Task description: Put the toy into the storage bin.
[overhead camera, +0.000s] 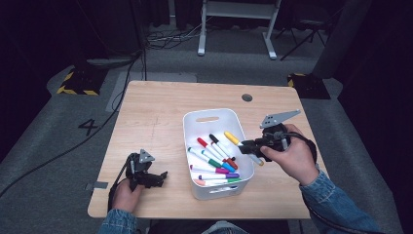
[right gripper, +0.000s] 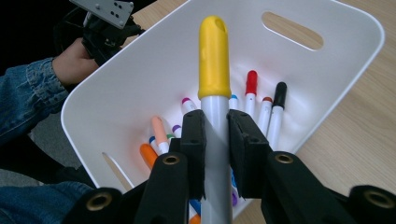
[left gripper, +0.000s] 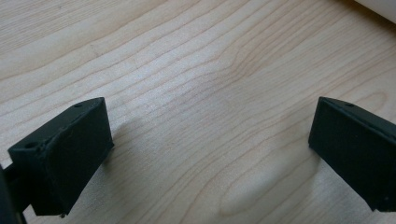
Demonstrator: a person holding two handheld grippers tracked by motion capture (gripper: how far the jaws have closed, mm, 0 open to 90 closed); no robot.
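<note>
room: dark all round, grey floor, a white frame stand at the top of the high view, black-and-yellow hazard blocks at upper left and upper right
tabletop point(overhead camera: 151, 122): pale wood, sitting centre frame, a small dark round spot near its far edge
bin point(overhead camera: 195, 122): white plastic, slot handle at its far wall, right in the middle of the tabletop
markers in bin point(overhead camera: 214, 161): a loose heap with red, black, green, blue, purple, pink and orange caps lying on the bottom
right gripper point(overhead camera: 251, 145): over the bin's right rim in the high view, grey plate on top, hand wrapped round it
right fingers point(right gripper: 194, 140): clamped tight on the white barrel, one pad each side
yellow marker point(right gripper: 215, 60): and there it is, yellow cap sticking out past the fingers, above the bin's inside; in the high view point(overhead camera: 233, 138) it slants over the bin's right half, cap toward the upper left
left gripper point(overhead camera: 158, 178): lower left of the high view, resting low at the tabletop left of the bin, denim sleeve behind it
left fingers point(left gripper: 70, 149): wide apart, bare wood grain between them
bin corner: a white sliver at the upper right of the left gripper view
</note>
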